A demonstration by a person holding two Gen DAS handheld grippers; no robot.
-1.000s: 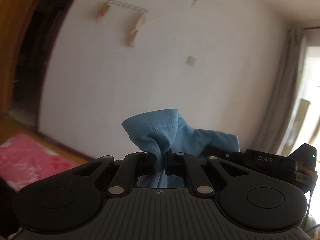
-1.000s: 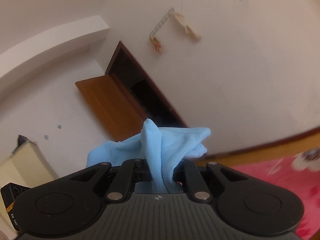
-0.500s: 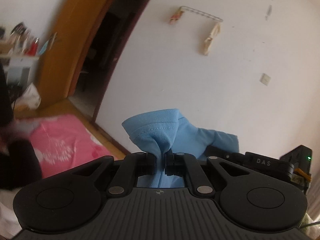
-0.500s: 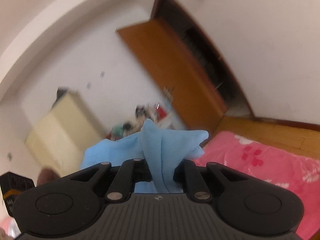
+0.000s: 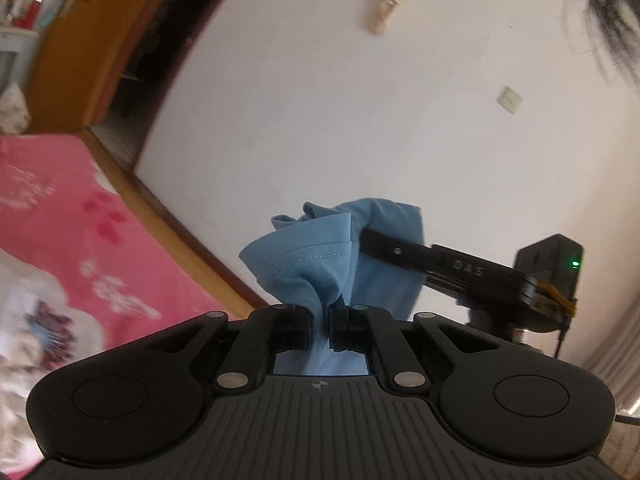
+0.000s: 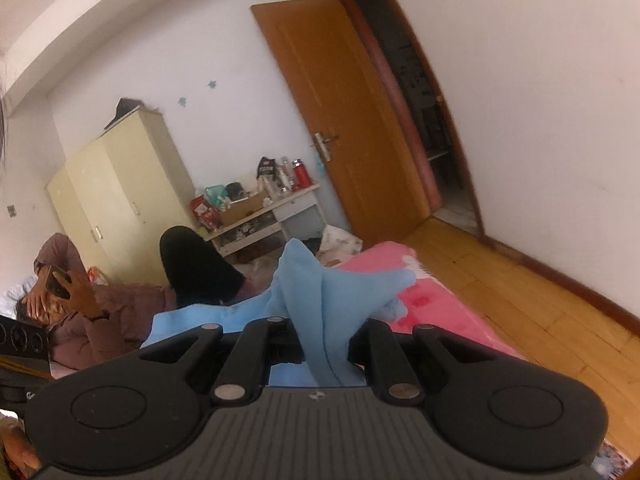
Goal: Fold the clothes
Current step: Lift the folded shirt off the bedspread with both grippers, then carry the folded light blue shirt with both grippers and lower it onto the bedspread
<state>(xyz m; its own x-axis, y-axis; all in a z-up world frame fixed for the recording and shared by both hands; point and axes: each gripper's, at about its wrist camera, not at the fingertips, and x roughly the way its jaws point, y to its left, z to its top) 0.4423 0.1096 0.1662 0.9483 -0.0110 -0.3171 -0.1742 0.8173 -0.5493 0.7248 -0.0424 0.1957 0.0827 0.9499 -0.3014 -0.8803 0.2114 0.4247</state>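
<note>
We are holding one light blue garment (image 5: 316, 276) up off the pink bed (image 5: 72, 236) with both claws.

We are pinching a bunched, stitched hem in the left claw (image 5: 319, 328), clamped tight; the right claw (image 6: 323, 346) is gripping a thicker fold, cloth fanning out above both claws, over the bed.
</note>
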